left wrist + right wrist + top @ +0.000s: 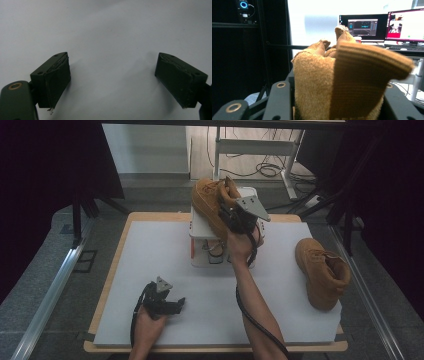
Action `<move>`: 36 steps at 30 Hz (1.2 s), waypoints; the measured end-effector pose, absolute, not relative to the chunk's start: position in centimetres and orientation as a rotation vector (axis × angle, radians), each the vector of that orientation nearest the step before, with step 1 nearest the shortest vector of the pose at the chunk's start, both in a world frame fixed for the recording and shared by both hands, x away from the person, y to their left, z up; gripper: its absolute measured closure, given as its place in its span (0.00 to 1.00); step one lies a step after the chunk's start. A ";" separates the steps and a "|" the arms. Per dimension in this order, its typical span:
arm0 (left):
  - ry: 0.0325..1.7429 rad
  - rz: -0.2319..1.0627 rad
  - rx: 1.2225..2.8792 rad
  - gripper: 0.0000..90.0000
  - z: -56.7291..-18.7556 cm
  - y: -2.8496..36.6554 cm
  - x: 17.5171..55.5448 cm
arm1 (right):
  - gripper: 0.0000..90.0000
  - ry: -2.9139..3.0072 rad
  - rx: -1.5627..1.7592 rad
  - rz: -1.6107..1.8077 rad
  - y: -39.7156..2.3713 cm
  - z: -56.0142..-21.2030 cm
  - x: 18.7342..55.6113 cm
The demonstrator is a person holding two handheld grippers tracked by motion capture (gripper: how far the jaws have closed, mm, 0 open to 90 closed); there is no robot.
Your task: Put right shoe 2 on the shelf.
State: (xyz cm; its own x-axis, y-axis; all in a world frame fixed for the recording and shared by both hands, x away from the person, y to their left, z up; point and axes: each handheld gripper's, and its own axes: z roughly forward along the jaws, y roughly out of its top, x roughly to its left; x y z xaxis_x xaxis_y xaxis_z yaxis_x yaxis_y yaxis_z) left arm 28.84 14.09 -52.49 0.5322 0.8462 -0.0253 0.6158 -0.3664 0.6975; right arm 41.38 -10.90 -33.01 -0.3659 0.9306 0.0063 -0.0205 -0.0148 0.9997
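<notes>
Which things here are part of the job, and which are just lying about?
In the job: held boot in the right gripper; shoebox under it; second boot on the white board.
Lying about: left gripper, open, idle; monitors; floor cables.

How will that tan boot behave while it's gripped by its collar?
Likely floppy: the boot has a soft collar that folds between the right gripper's jaws. The sole end may sag or swing. The suede should resist slipping.

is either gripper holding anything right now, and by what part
The right gripper holds a tan boot by its ankle collar, clamped between the jaws. The left gripper holds nothing; its jaws stand open.
</notes>
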 end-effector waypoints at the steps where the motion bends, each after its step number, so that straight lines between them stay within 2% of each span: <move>1: 1.179 0.448 2.109 0.14 -52.5 14.1 28.8 | 0.58 1.456 0.999 1.499 -10.9 -33.0 41.4; 5: 1.179 0.449 2.109 0.14 -52.5 14.1 28.8 | 0.54 1.473 1.005 1.495 -10.6 -33.1 41.9; 6: 1.179 0.449 2.109 0.14 -52.5 14.1 28.8 | 0.49 1.479 1.015 1.504 -10.7 -33.1 41.9; 7: 1.179 0.448 2.111 0.14 -52.5 14.1 28.8 | 0.49 1.479 1.015 1.504 -10.7 -33.1 41.9; 16: 1.179 0.451 2.111 0.14 -52.5 14.1 28.8 | 0.22 1.552 1.022 1.503 -11.5 -33.3 42.2; 22: 1.179 0.451 2.111 0.14 -52.5 14.1 28.8 | 0.16 1.572 1.005 1.506 -11.9 -33.4 42.5; 32: 1.179 0.451 2.111 0.14 -52.5 14.1 28.8 | 0.12 1.636 0.985 1.501 -12.3 -33.2 42.4; 36: 1.179 0.451 2.112 0.14 -52.5 14.1 28.8 | 0.06 1.665 0.965 1.494 -12.7 -33.5 41.9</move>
